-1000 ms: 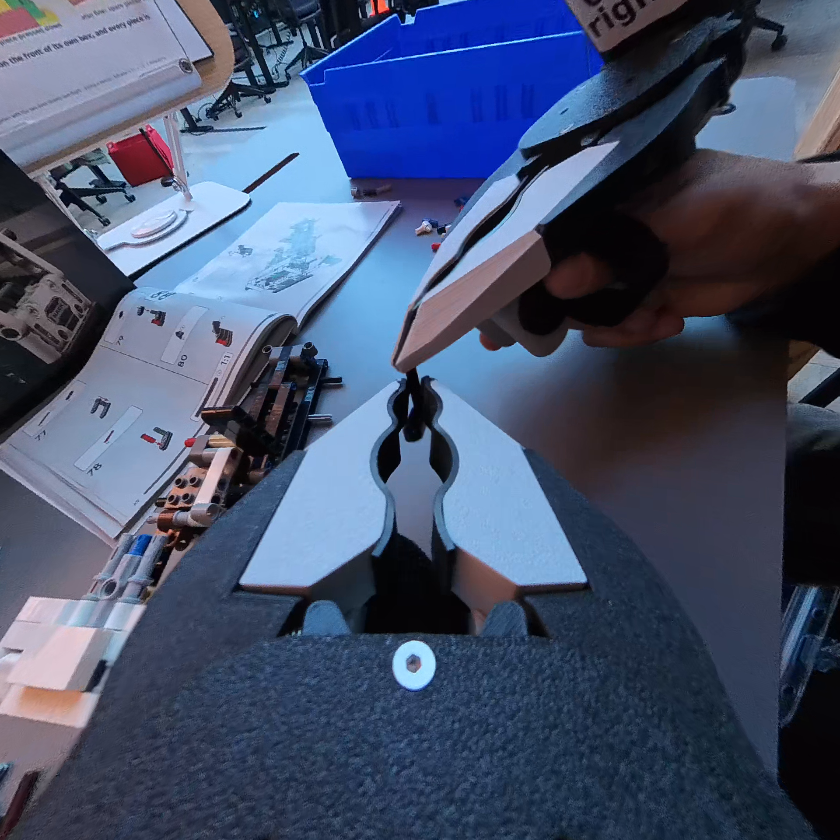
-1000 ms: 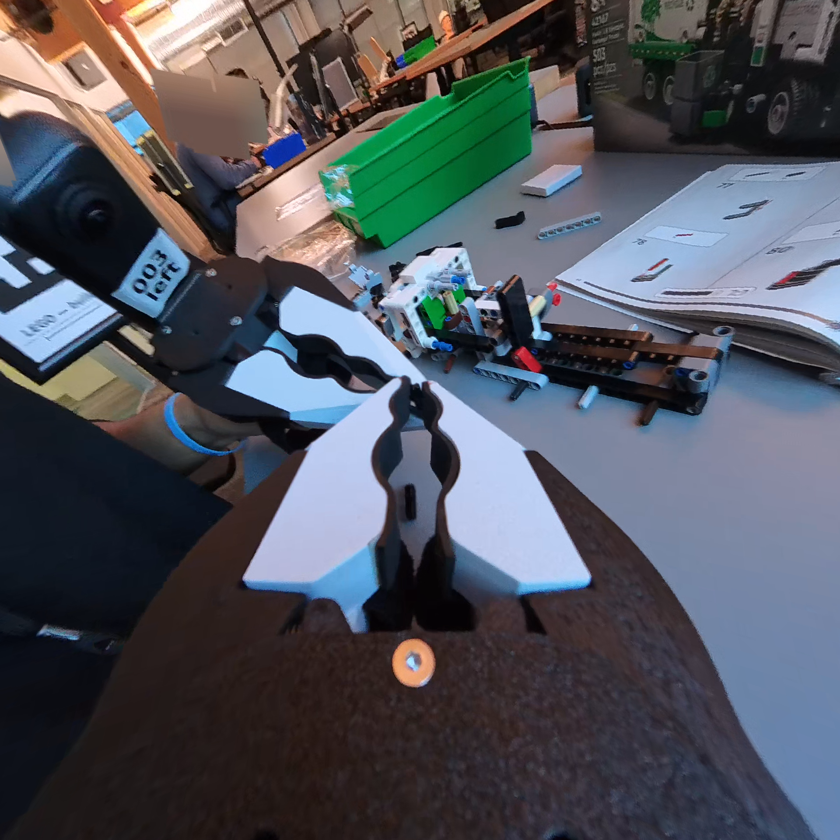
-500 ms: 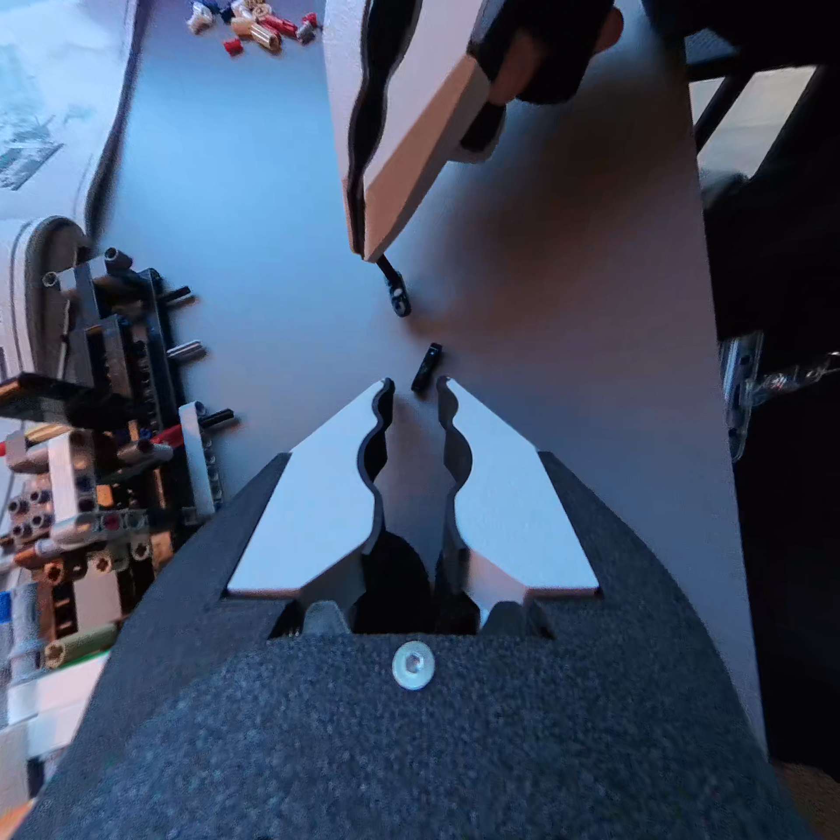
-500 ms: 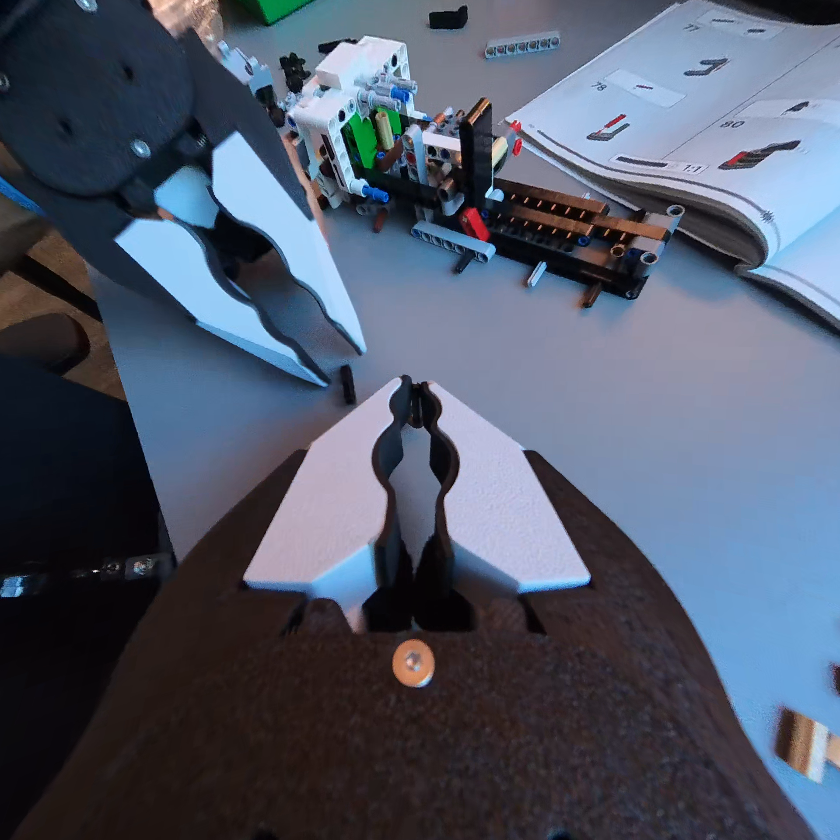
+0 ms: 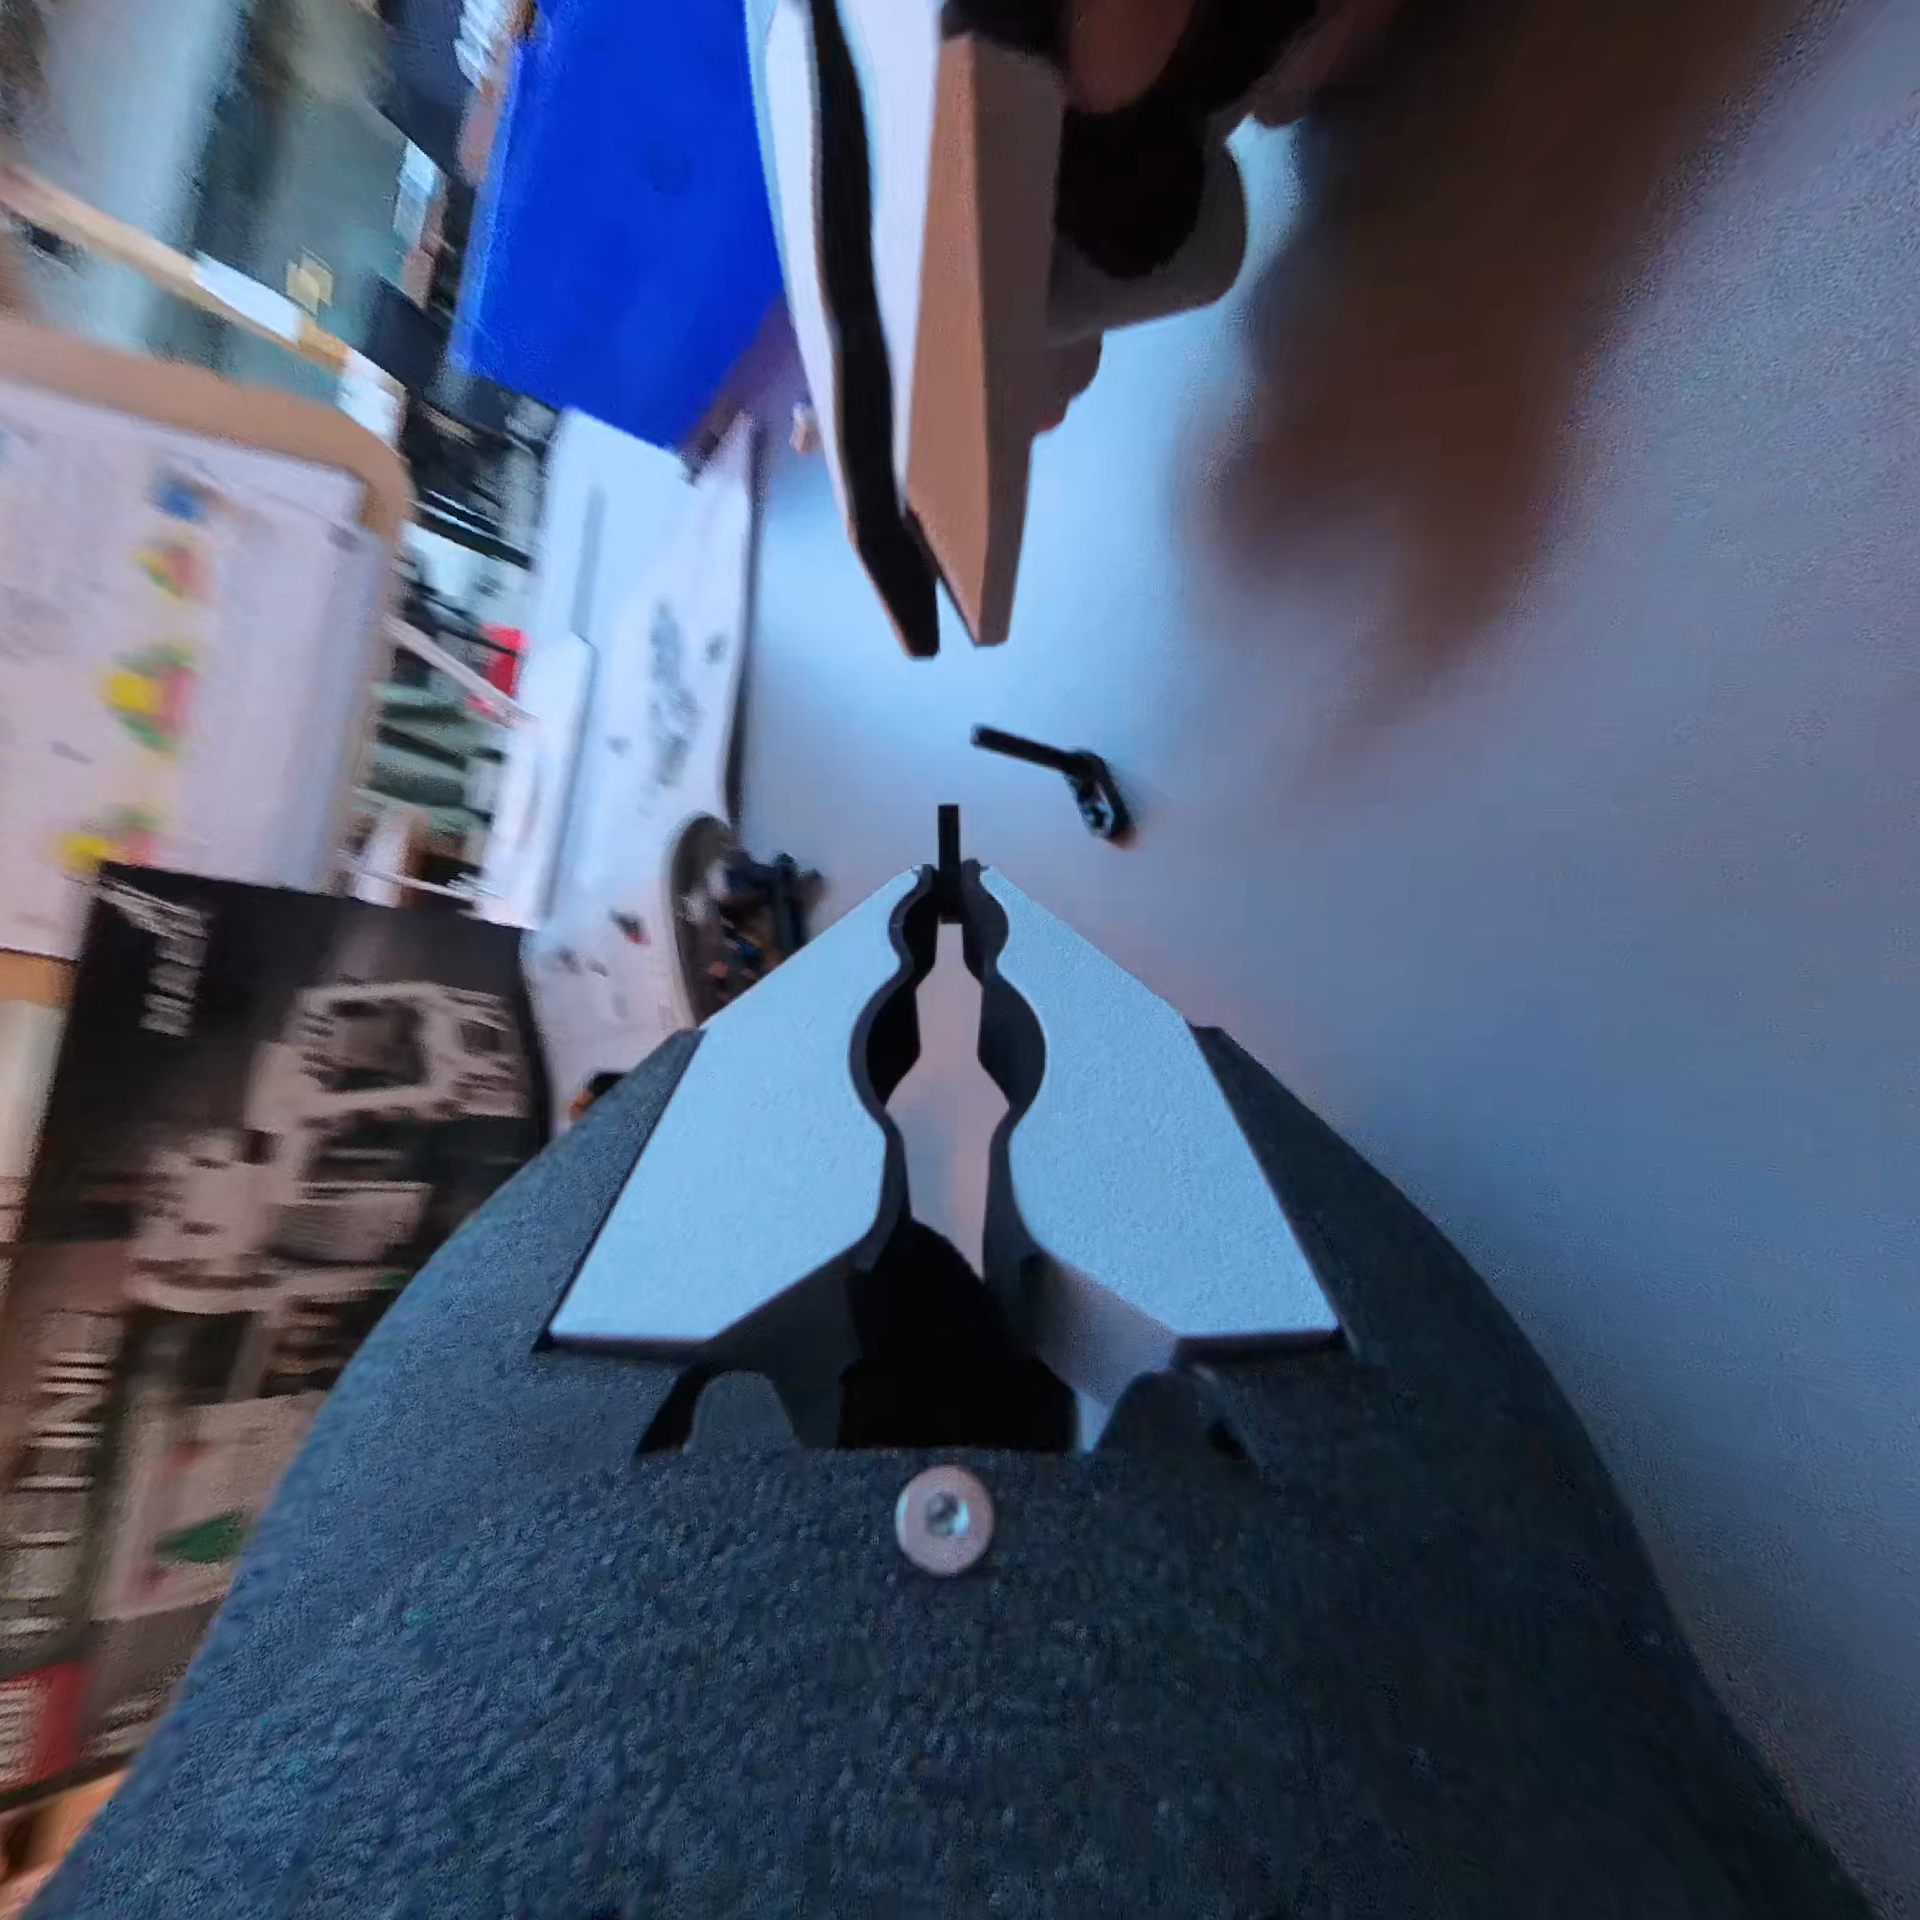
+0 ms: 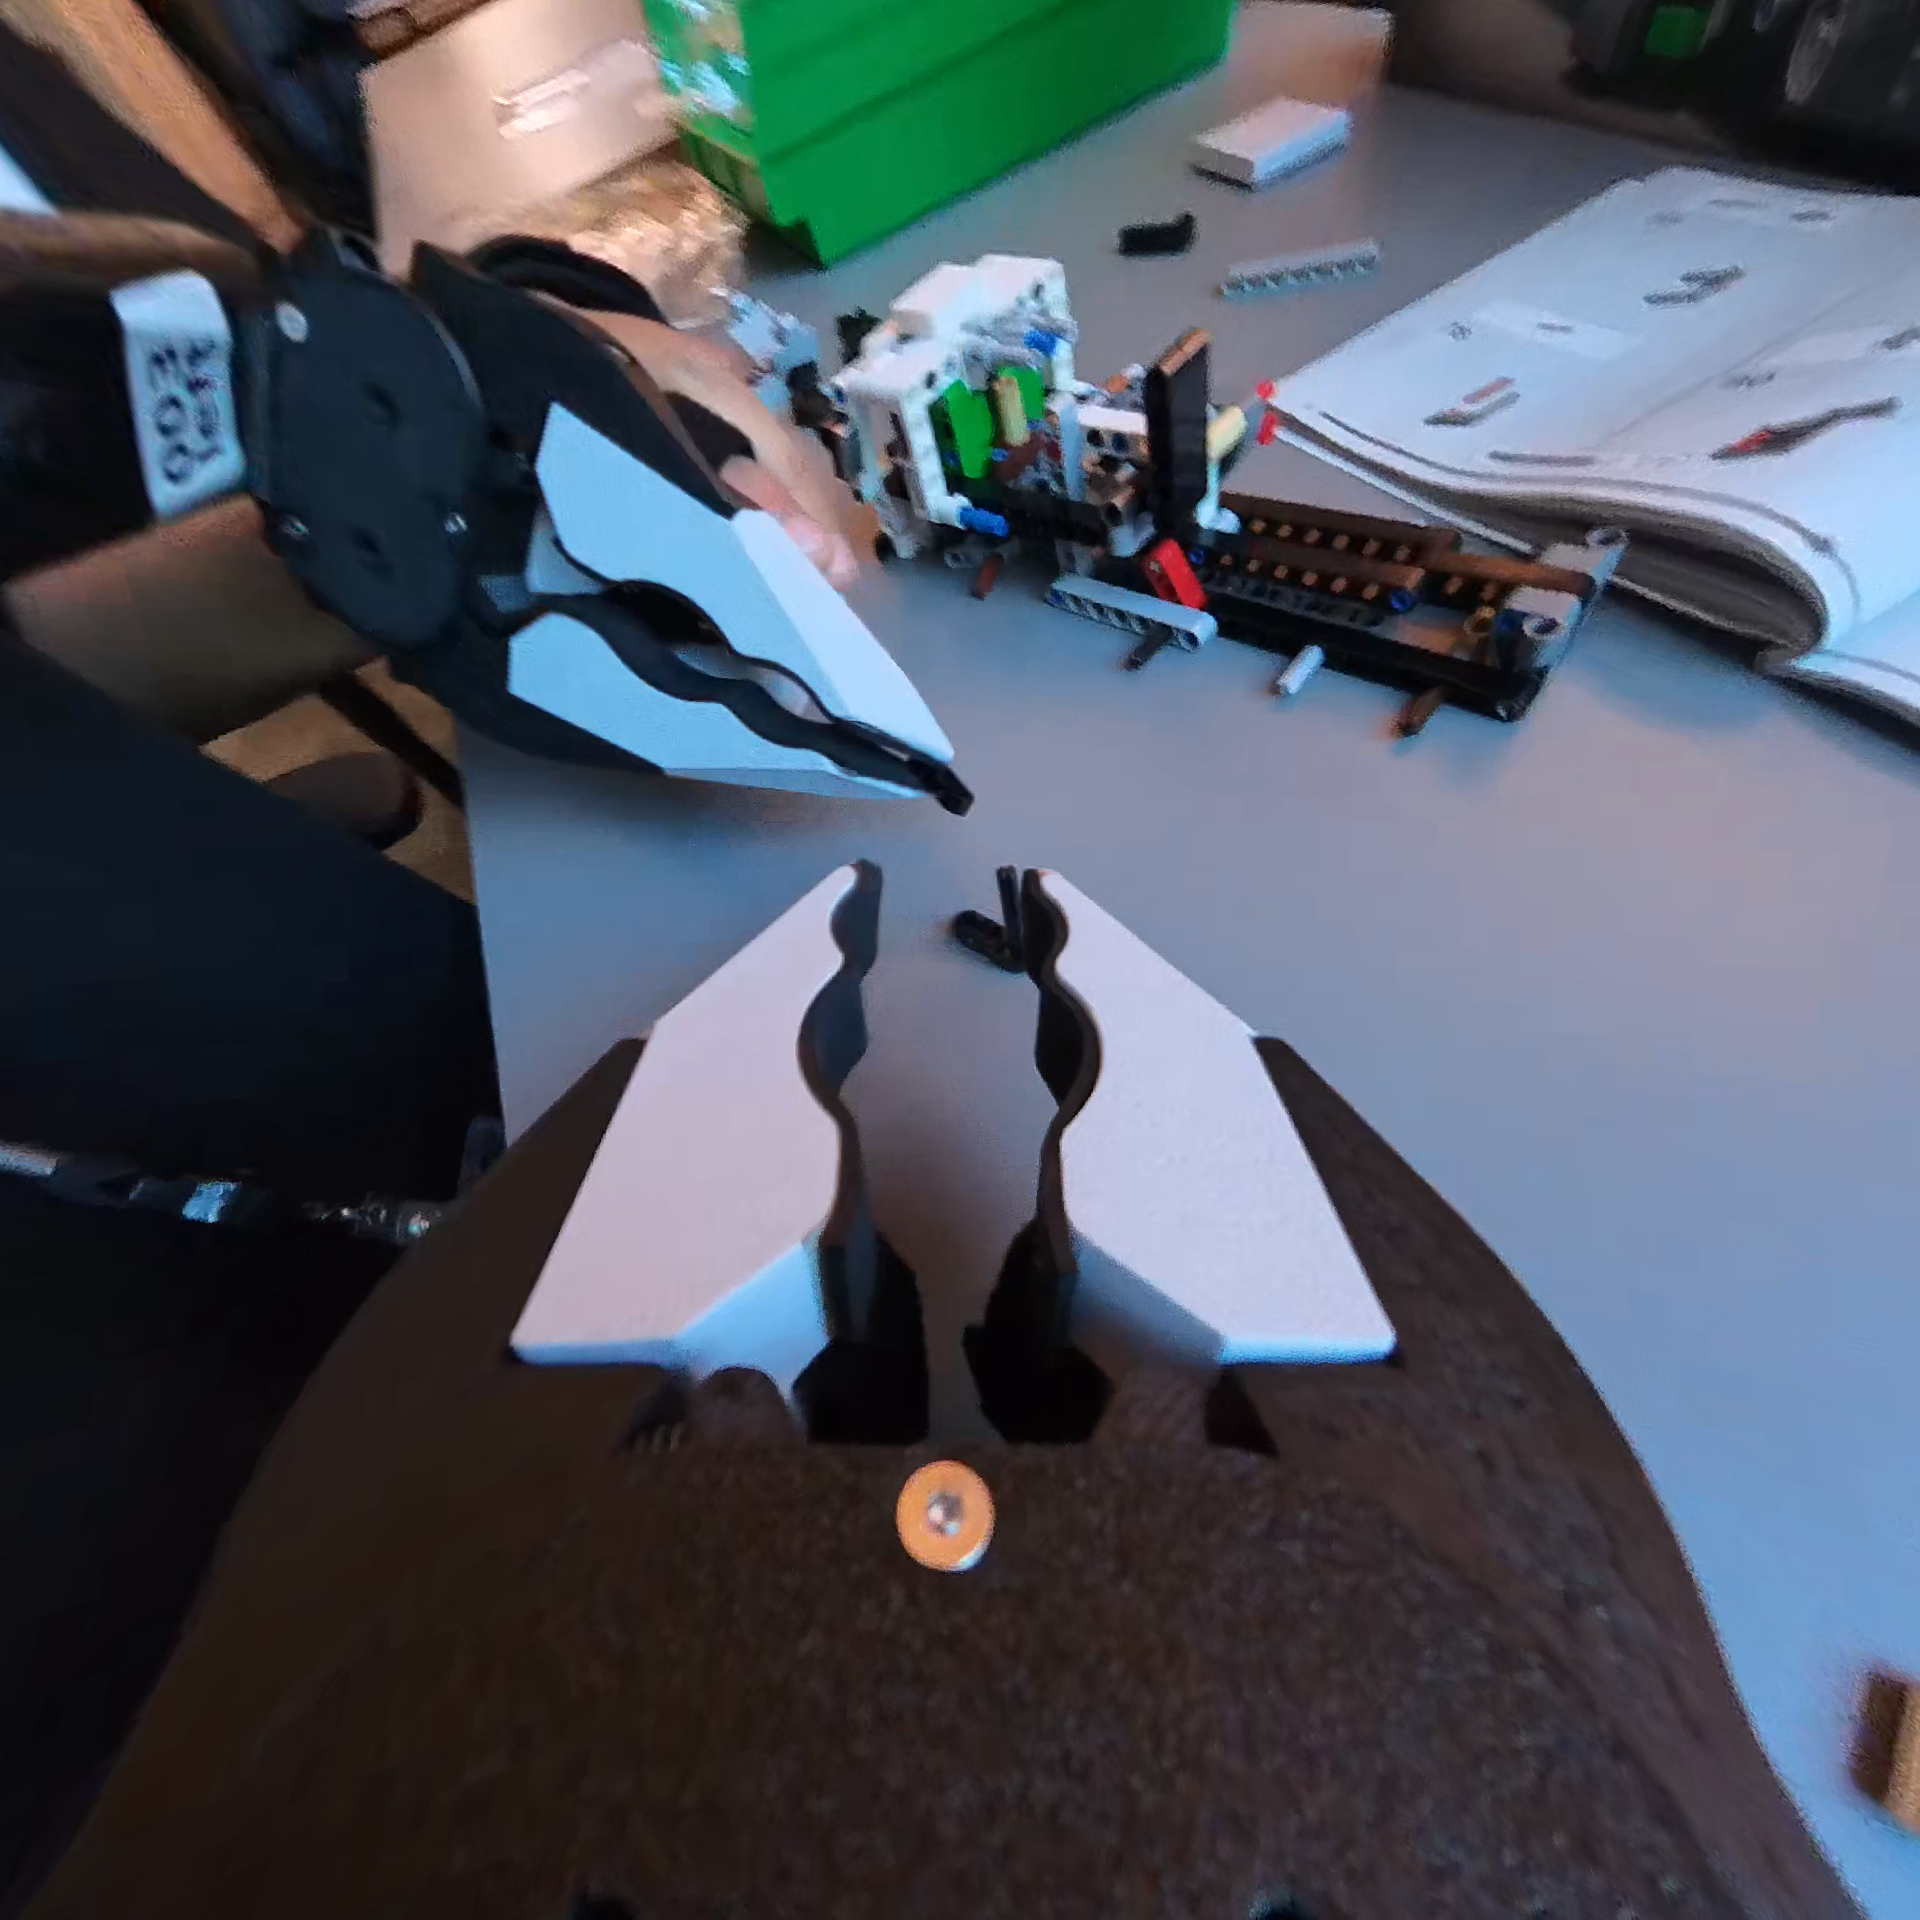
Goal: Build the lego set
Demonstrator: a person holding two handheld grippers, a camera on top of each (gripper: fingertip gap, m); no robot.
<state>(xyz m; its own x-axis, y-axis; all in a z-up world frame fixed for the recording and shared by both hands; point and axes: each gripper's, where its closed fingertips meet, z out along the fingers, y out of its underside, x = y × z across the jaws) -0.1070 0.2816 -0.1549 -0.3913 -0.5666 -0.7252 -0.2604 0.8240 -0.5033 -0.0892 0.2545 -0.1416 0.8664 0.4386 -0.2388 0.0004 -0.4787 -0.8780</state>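
Observation:
My left gripper (image 5: 948, 883) is shut on a small black pin (image 5: 947, 847) that sticks out past its tips. It also shows in the right wrist view (image 6: 935, 790), low over the grey table (image 6: 1351, 987). My right gripper (image 6: 948, 891) is open and empty. A small black bent Lego piece (image 6: 985, 928) lies on the table between its tips, close against the right finger. The same piece (image 5: 1081, 790) shows in the left wrist view, below the right gripper (image 5: 945, 634). The part-built Lego model (image 6: 1143, 520) stands farther back.
An open instruction booklet (image 6: 1662, 416) lies to the right of the model. A green bin (image 6: 935, 104), a white block (image 6: 1268, 140), a grey beam (image 6: 1299, 270) and a black piece (image 6: 1153, 234) sit behind. A blue bin (image 5: 623, 208) and the set's box (image 5: 260, 1195) show in the blurred left view.
My left gripper has shut on the black pin that lay at its tips and swung round. My right gripper has opened, and the bent black piece it held now lies on the table.

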